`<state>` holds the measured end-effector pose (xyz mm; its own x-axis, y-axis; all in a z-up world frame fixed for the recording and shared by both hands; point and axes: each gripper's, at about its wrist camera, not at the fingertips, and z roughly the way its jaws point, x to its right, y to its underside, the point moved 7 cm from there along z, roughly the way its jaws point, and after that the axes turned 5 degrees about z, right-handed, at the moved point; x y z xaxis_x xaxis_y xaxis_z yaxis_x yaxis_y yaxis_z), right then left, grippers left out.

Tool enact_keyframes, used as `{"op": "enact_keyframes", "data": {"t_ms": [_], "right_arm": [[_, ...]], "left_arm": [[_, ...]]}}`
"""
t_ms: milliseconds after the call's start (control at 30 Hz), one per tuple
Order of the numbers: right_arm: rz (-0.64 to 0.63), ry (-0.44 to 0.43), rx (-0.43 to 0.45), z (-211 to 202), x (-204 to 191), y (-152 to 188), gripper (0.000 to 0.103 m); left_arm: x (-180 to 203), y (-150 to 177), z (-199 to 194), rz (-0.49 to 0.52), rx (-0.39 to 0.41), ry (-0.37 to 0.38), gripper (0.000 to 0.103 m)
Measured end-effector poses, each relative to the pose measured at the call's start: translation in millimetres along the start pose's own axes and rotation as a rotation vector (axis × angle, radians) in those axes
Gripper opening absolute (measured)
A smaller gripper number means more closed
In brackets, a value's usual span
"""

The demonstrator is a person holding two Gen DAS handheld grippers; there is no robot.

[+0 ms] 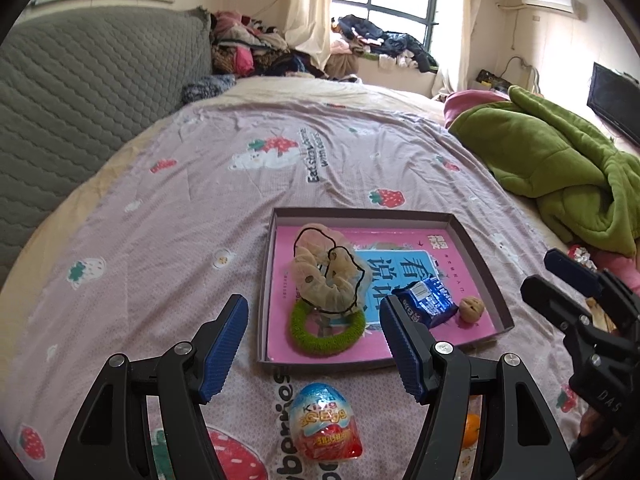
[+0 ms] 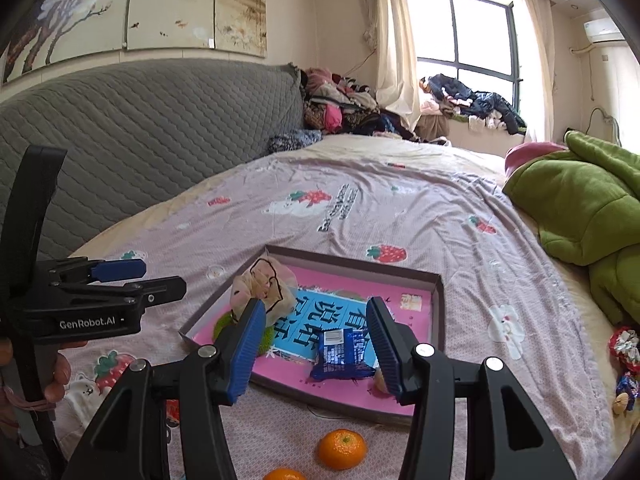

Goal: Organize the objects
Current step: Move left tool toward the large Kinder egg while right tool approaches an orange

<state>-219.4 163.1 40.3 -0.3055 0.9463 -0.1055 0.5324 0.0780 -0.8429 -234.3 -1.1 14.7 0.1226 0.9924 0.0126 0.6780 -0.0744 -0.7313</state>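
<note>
Strawberry-print bed (image 1: pixel 200 200), box tray (image 1: pixel 476 240), chocolate egg (image 1: pixel 324 424), tangerines (image 2: pixel 342 449), green blanket (image 1: pixel 560 160)

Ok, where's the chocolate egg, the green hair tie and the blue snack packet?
chocolate egg (image 1: pixel 325 424), left wrist view, middle of its wrapper.
green hair tie (image 1: pixel 344 336), left wrist view, its lower right curve.
blue snack packet (image 2: pixel 340 354), right wrist view, packet's middle.

Right tool (image 2: pixel 316 346) gaping, empty, above tray (image 2: pixel 438 292); blue snack packet (image 2: pixel 340 354) inside; two tangerines (image 2: pixel 342 449) nearer

You see a pink-floored tray (image 1: pixel 480 240) on the strawberry-print lilac sheet (image 1: pixel 180 220), a green hair ring (image 1: pixel 304 340), a blue packet (image 2: pixel 340 354) and two orange tangerines (image 2: pixel 342 449) at lower centre.
</note>
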Motion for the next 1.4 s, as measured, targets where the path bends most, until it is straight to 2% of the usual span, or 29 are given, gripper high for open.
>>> {"op": "enact_keyframes", "data": {"t_ms": [367,500,667,1133,1400], "right_arm": [[0.007,-0.003,0.04,-35,-4,-1,0.053],[-0.002,-0.004,0.065,-48,-6,-3,0.058],[-0.001,-0.009,0.078,-61,-8,-1,0.059],[-0.004,-0.023,0.082,-79,-11,9,0.059],[-0.001,-0.02,0.068,-88,-12,24,0.059]], "left_arm": [[17,5,-34,0.019,0.055,0.037,0.07],[23,10,-46,0.027,0.061,0.048,0.07],[29,17,-58,0.033,0.073,0.05,0.07],[40,41,-74,0.048,0.07,0.066,0.07],[50,59,-78,0.064,0.046,0.084,0.07]]}}
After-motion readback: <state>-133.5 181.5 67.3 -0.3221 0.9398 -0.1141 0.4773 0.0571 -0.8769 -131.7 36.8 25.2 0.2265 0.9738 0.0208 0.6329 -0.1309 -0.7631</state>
